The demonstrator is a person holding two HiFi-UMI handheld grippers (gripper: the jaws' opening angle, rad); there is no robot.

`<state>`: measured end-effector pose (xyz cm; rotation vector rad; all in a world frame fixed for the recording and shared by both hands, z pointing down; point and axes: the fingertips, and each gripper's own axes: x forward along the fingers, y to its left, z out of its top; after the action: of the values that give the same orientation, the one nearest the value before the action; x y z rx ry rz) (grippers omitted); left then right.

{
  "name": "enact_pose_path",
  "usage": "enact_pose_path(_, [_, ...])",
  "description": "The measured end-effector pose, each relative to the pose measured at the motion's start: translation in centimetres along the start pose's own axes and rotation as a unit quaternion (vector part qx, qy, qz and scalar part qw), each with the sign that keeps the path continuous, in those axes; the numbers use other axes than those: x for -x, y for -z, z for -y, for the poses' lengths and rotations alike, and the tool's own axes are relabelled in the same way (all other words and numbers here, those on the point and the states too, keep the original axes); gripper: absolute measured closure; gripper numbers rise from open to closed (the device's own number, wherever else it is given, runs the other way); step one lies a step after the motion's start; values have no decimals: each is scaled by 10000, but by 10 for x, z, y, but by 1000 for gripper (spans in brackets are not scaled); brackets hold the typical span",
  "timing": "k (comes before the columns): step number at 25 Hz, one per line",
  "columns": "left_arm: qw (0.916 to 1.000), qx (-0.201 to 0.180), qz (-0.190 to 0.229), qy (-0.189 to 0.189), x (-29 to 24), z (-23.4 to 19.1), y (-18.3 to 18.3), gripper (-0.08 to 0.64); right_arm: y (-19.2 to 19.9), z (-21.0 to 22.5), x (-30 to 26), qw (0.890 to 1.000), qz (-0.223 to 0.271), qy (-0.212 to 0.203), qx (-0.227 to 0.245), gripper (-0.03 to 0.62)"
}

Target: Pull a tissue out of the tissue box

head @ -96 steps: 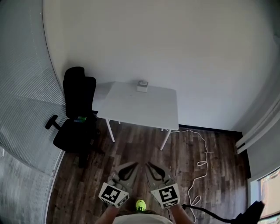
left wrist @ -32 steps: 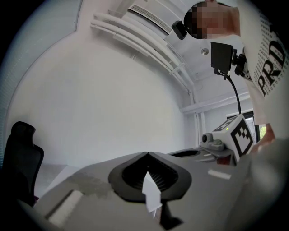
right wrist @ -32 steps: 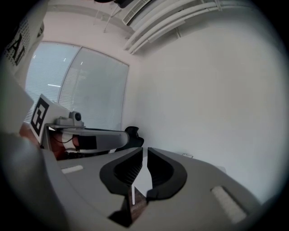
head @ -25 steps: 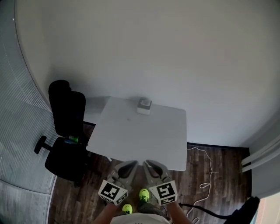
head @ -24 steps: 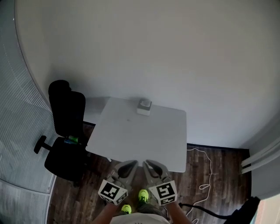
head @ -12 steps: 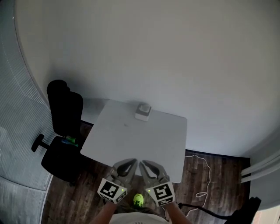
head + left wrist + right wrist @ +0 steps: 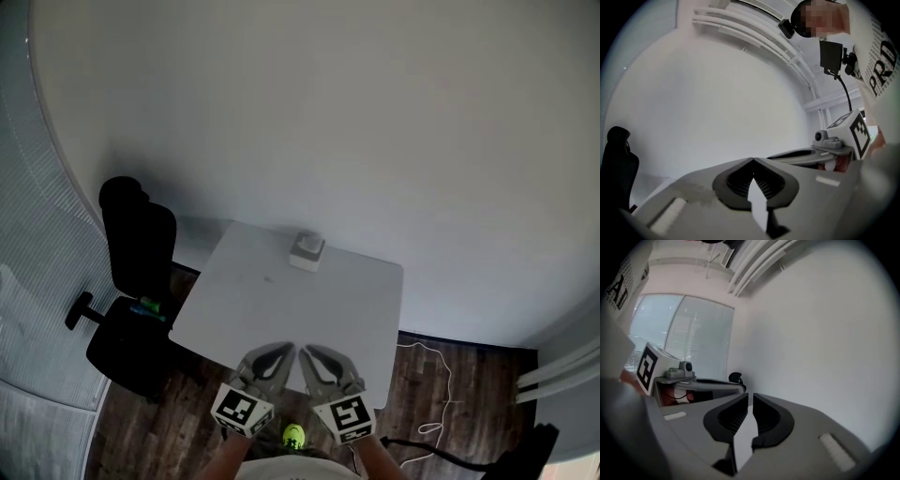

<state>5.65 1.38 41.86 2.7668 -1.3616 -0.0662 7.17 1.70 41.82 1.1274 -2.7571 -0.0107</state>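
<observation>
A small white tissue box (image 7: 307, 251) with a tissue poking from its top stands at the far edge of a white table (image 7: 272, 309), against the wall. Both grippers are held side by side at the table's near edge, far short of the box. My left gripper (image 7: 282, 350) is empty, and in the left gripper view its tips (image 7: 753, 159) meet. My right gripper (image 7: 312, 352) holds nothing, and in the right gripper view a narrow slit shows between its tips (image 7: 750, 395). The box does not show in either gripper view.
A black office chair (image 7: 139, 281) stands left of the table. A white cable (image 7: 441, 375) trails over the dark wood floor at the right. A plain white wall rises behind the table, and blinds cover the window at the left.
The person has stepped toward the table. The table and tissue box look nearer, and both grippers have come from over the floor to the table's near edge.
</observation>
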Motion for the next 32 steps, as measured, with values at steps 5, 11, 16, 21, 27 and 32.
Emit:
enact_pose_path(5, [10000, 59, 15, 4, -25, -26, 0, 569, -1, 21, -27, 10000, -57, -13, 25, 552])
enact_pose_path(11, [9999, 98, 38, 98, -56, -64, -3, 569, -7, 47, -66, 9999, -98, 83, 21, 552])
enact_pose_path(16, [9997, 123, 73, 177, -90, -99, -10, 569, -9, 74, -105, 9997, -161, 199, -19, 552])
enact_pose_path(21, [9994, 81, 12, 337, -118, -133, -15, 569, -16, 98, -143, 9992, -197, 337, 18, 552])
enact_pose_path(27, [9984, 61, 13, 555, -150, -164, -19, 569, -21, 123, -179, 9982, -224, 547, -93, 552])
enact_pose_path(32, [9976, 120, -21, 680, -167, -188, -15, 569, -15, 138, -206, 9967, -333, 699, -225, 552])
